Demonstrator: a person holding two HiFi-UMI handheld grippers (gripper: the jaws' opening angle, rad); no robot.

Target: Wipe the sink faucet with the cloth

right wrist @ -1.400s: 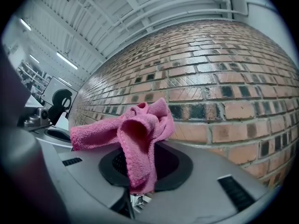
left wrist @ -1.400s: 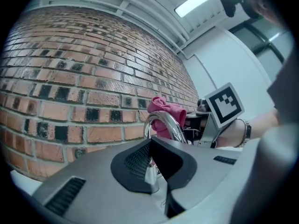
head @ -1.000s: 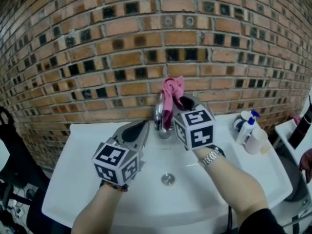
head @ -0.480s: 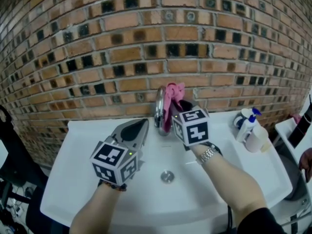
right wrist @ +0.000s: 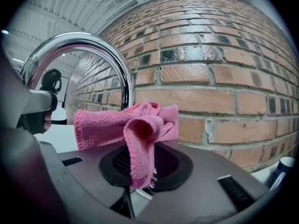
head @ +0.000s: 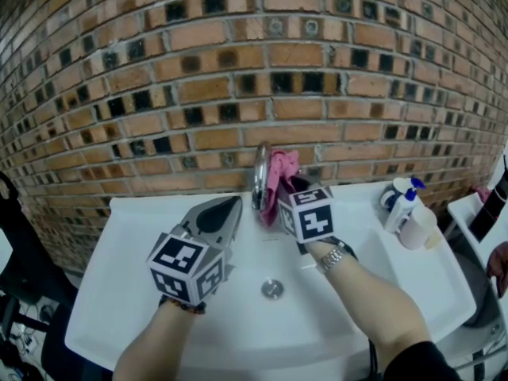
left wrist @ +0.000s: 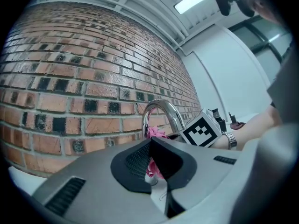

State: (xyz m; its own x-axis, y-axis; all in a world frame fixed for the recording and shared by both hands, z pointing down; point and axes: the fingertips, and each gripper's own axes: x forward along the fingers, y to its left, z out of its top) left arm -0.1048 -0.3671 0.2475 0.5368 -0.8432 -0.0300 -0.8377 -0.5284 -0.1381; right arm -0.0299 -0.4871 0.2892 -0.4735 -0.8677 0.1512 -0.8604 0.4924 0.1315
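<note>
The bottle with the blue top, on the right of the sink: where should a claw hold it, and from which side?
Probably hold the bottle by its slim white body below the blue top, claw level, coming over the basin: it stands upright, and a white container crowds its right.

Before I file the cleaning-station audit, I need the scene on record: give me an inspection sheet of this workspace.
Surface: white sink, drain at its centre.
Job's things: chrome faucet at the back edge; pink cloth bunched beside its neck, contact unclear.
Clutter: blue-topped bottle and white container at the sink's right corner.
Grippers: right gripper shut on the pink cloth; left gripper shut, empty, over the basin.
Cables: dark cables on the floor, lower left.
Surroundings: brick wall behind the sink.
</note>
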